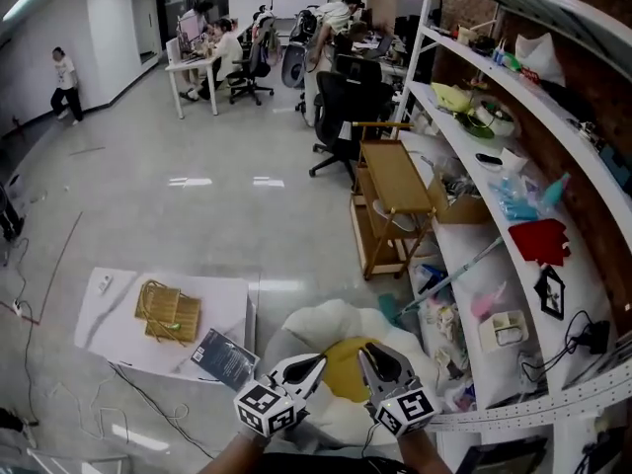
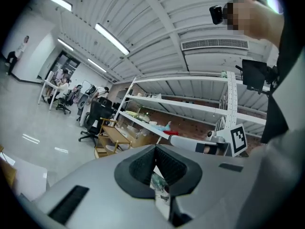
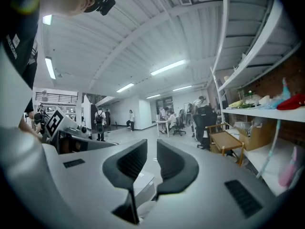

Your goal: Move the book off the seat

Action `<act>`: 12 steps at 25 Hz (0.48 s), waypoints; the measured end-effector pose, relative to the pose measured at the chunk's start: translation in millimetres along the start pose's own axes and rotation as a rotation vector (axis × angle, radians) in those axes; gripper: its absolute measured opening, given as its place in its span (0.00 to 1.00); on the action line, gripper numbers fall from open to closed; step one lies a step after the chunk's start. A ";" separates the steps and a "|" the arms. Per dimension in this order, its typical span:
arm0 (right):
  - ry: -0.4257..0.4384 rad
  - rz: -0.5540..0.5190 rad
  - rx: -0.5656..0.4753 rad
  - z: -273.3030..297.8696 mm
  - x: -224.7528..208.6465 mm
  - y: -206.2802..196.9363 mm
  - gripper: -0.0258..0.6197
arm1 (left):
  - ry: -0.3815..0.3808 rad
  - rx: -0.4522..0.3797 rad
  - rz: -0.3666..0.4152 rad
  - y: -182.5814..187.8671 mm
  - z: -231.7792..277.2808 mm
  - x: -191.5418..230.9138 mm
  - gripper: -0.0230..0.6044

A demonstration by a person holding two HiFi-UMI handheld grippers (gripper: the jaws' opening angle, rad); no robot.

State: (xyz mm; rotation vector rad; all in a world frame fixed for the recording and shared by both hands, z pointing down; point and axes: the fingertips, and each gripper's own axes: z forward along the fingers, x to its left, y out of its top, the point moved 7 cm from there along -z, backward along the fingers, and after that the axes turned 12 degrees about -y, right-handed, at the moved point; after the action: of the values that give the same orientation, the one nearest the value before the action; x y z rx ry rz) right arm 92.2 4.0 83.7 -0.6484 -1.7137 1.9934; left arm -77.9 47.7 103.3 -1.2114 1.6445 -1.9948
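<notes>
The book (image 1: 225,358) is lying off the seat (image 1: 306,329), left of the closed left gripper (image 1: 316,365); the right gripper (image 1: 366,355) is hanging slightly parted, empty.

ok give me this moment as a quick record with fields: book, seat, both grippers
book: dark cover, lying on the corner of the white board, left of the seat
seat: white beanbag with a yellow cushion, no book on it
left gripper: shut, nothing held, over the seat in the head view
right gripper: jaws slightly apart, empty, over the seat too
board extras: wicker pieces
task status: book looks already off the seat
</notes>
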 end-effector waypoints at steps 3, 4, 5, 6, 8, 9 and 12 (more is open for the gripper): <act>-0.024 0.003 -0.031 -9.8 -3.9 21.7 0.15 | -0.032 0.011 0.047 20.7 10.4 -14.5 0.04; -0.030 0.002 -0.040 -13.3 -5.1 28.5 0.15 | -0.046 0.015 0.067 27.9 13.6 -20.7 0.04; -0.033 0.000 -0.047 -16.8 -6.1 35.2 0.15 | -0.060 0.019 0.085 34.9 16.4 -26.9 0.04; -0.036 -0.001 -0.054 -20.1 -6.9 41.3 0.15 | -0.070 0.021 0.100 41.5 18.8 -32.6 0.04; -0.035 -0.007 -0.065 -26.7 -7.2 51.4 0.15 | -0.079 0.021 0.120 51.9 21.8 -42.4 0.04; -0.034 -0.011 -0.071 -30.0 -7.2 55.0 0.15 | -0.080 0.020 0.126 55.5 23.0 -46.5 0.04; -0.032 -0.012 -0.096 -37.2 -10.2 61.7 0.15 | -0.088 0.020 0.137 63.5 29.2 -56.9 0.04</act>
State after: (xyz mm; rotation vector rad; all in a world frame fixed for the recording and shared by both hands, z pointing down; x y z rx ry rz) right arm 121.5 18.4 18.6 -0.6397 -1.8372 1.9328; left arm -39.6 47.1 21.7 -1.1306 1.6156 -1.8443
